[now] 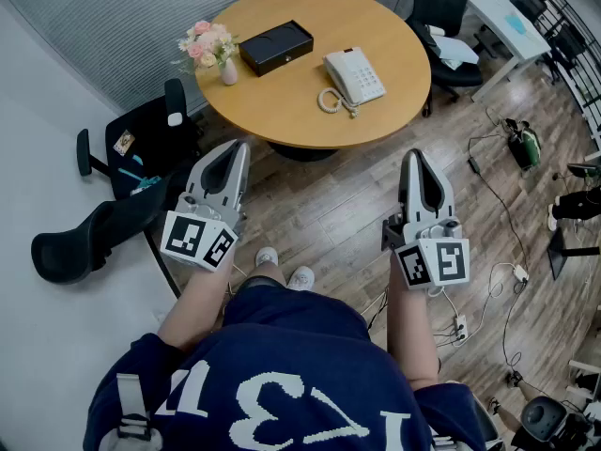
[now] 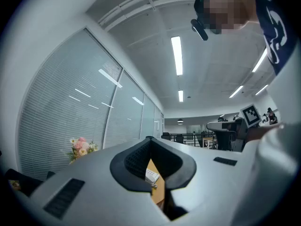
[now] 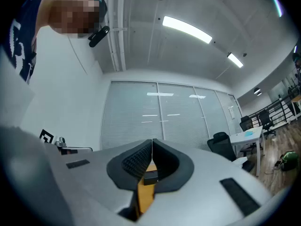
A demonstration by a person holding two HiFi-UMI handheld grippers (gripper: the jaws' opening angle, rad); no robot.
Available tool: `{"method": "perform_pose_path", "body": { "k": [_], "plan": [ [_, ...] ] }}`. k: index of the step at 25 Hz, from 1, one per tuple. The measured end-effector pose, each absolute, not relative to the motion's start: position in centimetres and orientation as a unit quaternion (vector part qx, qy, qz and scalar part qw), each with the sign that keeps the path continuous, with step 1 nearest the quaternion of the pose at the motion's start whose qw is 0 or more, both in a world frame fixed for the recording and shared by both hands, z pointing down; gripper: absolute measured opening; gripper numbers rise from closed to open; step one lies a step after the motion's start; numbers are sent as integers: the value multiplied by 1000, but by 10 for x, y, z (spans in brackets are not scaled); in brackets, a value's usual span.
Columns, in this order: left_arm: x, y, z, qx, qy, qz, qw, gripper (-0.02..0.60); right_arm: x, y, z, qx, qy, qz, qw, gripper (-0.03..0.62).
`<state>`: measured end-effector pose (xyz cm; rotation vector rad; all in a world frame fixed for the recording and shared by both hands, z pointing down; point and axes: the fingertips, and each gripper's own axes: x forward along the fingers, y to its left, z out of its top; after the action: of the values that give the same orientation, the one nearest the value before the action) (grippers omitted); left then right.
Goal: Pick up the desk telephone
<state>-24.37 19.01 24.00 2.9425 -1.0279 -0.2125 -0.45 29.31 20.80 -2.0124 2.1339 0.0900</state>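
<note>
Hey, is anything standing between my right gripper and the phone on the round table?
Nothing visible. The right gripper hangs shut over the floor short of the table, and the phone sits near its close edge. The box and flowers lie left of the phone, off that line.

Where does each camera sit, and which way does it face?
Head view: on the head, facing steeply down at table and telephone; both forearms show.
Left gripper view: on left gripper, facing along shut fingers toward blinds; sleeve shows.
Right gripper view: on right gripper, likewise; sleeve shows.
Shared: head and left gripper views show the flowers.
</note>
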Motion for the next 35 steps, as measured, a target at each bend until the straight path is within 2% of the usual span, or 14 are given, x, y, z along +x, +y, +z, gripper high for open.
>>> {"method": "perform_pose_path", "body": {
  "k": [18, 30, 35],
  "plan": [
    [-231, 200, 233, 947, -313, -69, -6, 15, -4, 307, 195, -664, 731, 39, 155, 27],
    [-210, 111, 234, 946, -313, -81, -7, 15, 25, 236, 188, -679, 717, 69, 144, 26],
    [-192, 62, 234, 948, -308, -71, -36, 15, 37, 181, 185, -679, 717, 70, 138, 26]
  ]
}}
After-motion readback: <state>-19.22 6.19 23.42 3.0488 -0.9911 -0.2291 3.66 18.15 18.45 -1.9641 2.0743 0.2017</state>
